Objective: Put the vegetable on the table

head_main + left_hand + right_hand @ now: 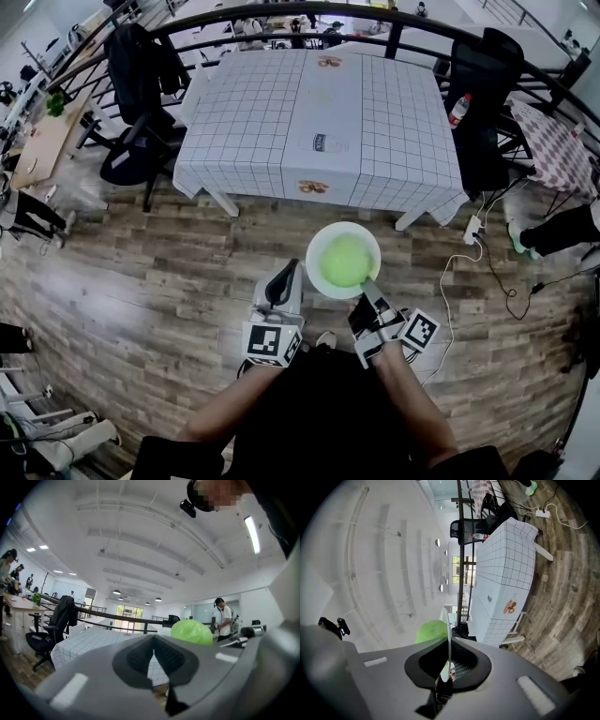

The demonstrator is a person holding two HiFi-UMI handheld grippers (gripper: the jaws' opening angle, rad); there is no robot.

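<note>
A person stands on the wooden floor (141, 281) before a table (319, 112) draped in a white checked cloth, a gripper in each hand. The right gripper (370, 286) has its fingers (466, 660) clamped on the near rim of a white plate (319, 246), which hangs in the air over the floor, just short of the middle of the table's near edge. A round, pale green vegetable (344, 261) sits in the middle of the plate. The left gripper (286, 272) hovers just beside the plate's left side without touching it, its fingers (136, 658) pressed together with nothing between them. A black office chair (136, 94) stands at the table's left edge and another black chair (483, 84) at its right, where a bottle (457, 110) shows by the far right corner. A dark curved railing (281, 14) runs behind the table's far edge.
</note>
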